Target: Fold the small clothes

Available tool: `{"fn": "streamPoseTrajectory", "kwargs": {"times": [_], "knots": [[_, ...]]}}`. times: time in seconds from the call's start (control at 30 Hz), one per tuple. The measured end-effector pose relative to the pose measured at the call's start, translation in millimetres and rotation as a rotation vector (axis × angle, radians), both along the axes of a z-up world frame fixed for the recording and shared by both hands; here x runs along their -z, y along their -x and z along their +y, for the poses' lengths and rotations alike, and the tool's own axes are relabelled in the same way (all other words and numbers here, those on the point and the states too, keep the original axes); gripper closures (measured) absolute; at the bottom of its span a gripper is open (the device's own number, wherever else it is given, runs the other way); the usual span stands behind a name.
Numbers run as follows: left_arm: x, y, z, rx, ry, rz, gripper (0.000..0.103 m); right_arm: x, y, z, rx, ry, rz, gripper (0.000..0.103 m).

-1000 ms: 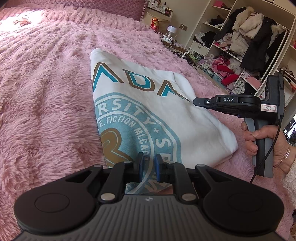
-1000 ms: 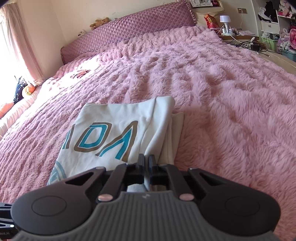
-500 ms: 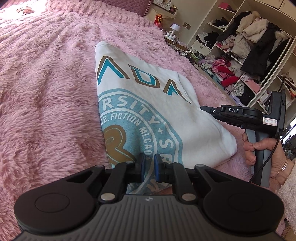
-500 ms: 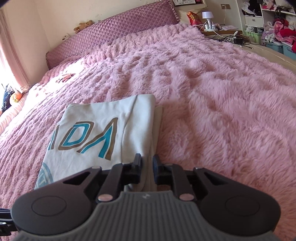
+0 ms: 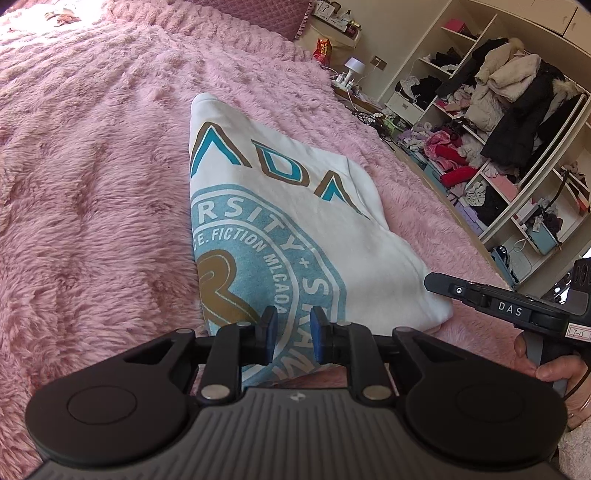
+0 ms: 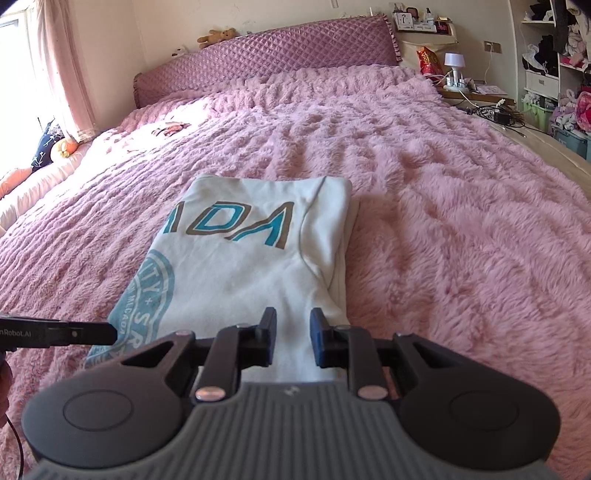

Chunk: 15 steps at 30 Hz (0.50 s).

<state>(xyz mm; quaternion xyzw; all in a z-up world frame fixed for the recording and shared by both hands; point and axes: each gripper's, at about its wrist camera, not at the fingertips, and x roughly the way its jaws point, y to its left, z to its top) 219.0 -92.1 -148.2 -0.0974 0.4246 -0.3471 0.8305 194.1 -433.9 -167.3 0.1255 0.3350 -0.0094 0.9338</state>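
Folded white shirt (image 5: pixel 295 221) lying mid-frame on pink blanket (image 5: pixel 92 184). Left gripper (image 5: pixel 290 334) opening, pads slightly apart over near hem, nothing pinched. Right gripper (image 6: pixel 291 338) apart, empty. Seemingly releasing after a fold; next, probably regrasp the near edge for another fold.

We saw a fluffy pink blanket (image 6: pixel 424 192) covering the bed, with a quilted purple headboard (image 6: pixel 266 55) behind it and a teddy bear (image 6: pixel 218 36) perched on top. A small white lamp (image 6: pixel 453 61) stood beside a red snack bag (image 6: pixel 428 61). Open shelves (image 5: pixel 517 122) held coats and heaped clothes.
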Motion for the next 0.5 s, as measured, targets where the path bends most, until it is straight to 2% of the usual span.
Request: {"fn": "streamPoseTrajectory", "kwargs": {"times": [0.23, 0.5], "knots": [[12, -7, 2, -0.007, -0.002, 0.023, 0.082, 24, 1, -5, 0.018, -0.033, 0.035, 0.09], [13, -10, 2, 0.01, -0.01, 0.026, 0.082, 35, 0, -9, 0.04, -0.063, 0.044, 0.097]]}}
